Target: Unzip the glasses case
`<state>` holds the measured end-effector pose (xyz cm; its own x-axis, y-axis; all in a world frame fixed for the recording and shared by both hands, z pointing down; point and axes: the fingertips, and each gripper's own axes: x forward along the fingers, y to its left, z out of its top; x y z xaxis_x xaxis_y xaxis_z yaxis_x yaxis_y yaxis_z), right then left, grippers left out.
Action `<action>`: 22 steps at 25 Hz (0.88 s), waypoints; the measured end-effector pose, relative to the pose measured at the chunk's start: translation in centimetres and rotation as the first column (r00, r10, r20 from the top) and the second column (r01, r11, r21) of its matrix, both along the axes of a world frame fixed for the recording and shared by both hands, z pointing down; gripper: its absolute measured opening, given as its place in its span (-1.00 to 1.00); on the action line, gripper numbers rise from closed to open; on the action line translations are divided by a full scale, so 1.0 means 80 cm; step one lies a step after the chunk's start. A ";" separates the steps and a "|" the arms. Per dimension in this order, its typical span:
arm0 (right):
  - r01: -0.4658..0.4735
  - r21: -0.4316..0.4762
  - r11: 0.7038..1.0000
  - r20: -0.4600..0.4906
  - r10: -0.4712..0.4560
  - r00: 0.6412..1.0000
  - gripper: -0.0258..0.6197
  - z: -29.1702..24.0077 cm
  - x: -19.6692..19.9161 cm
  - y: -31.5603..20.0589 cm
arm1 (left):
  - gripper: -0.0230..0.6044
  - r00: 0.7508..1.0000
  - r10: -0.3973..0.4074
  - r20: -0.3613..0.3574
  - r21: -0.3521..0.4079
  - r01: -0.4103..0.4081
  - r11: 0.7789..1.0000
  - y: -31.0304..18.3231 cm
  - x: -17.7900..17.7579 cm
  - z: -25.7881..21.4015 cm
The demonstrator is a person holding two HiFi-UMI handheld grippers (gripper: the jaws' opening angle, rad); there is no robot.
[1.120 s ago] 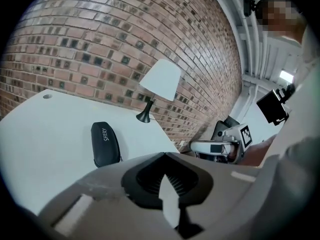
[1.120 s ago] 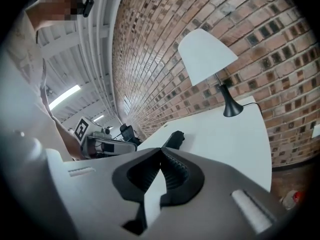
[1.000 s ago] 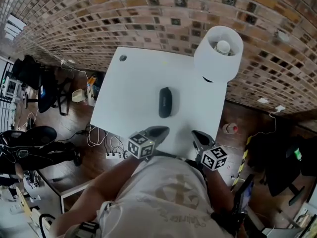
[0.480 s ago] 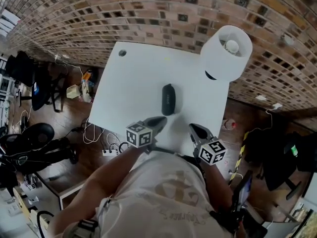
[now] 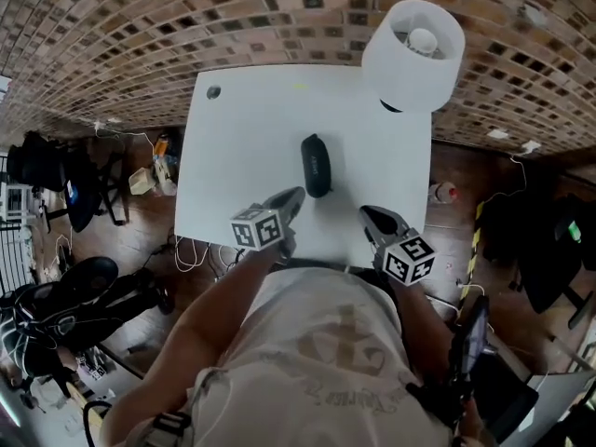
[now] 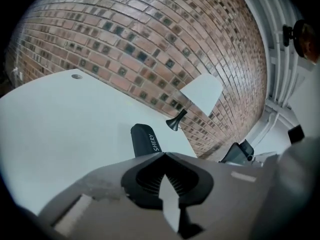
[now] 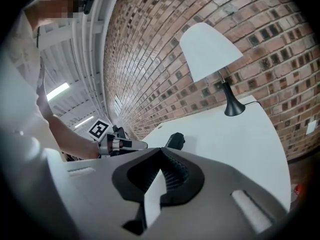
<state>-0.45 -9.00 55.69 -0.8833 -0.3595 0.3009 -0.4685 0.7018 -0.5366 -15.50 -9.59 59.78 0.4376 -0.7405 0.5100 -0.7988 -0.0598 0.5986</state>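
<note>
Left gripper [image 5: 294, 196] fingers closed, empty; right gripper [image 5: 367, 213] same. Glasses case [image 5: 316, 165] lay mid surface [image 5: 242, 147], appeared shut, near left tips at 1 o'clock, 11 o'clock from right. Judged light, semi-stiff shell, prone to sliding: pin body, pinch zip tab. Tab not discernible.

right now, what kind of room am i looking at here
Probably a workroom or lab-style office: a white table with a lamp stands by a brick wall, and office chairs and loose cables sit beside it.
</note>
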 end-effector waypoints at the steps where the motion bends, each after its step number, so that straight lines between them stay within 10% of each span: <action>1: -0.008 -0.005 1.000 0.000 0.008 1.000 -0.90 0.001 0.001 0.002 | -0.91 1.000 -0.010 -0.003 -0.004 0.010 1.000 -0.006 -0.006 0.001; 8: -0.102 -0.024 0.994 -0.021 0.102 0.995 -0.90 0.005 0.035 0.004 | -0.84 0.999 -0.023 -0.041 -0.035 0.021 0.999 -0.071 -0.027 0.014; 22: -0.239 -0.062 0.969 -0.053 0.236 0.970 -0.90 0.020 0.069 0.021 | 0.03 0.993 0.036 -0.112 -0.321 -0.071 0.944 -0.101 -0.021 0.077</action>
<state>5.03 -7.33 57.32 -0.7599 -0.5351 0.3692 -0.6423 0.5305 -0.5532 -17.21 -17.67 65.94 0.5349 -0.5171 0.6682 -0.7326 0.1102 0.6717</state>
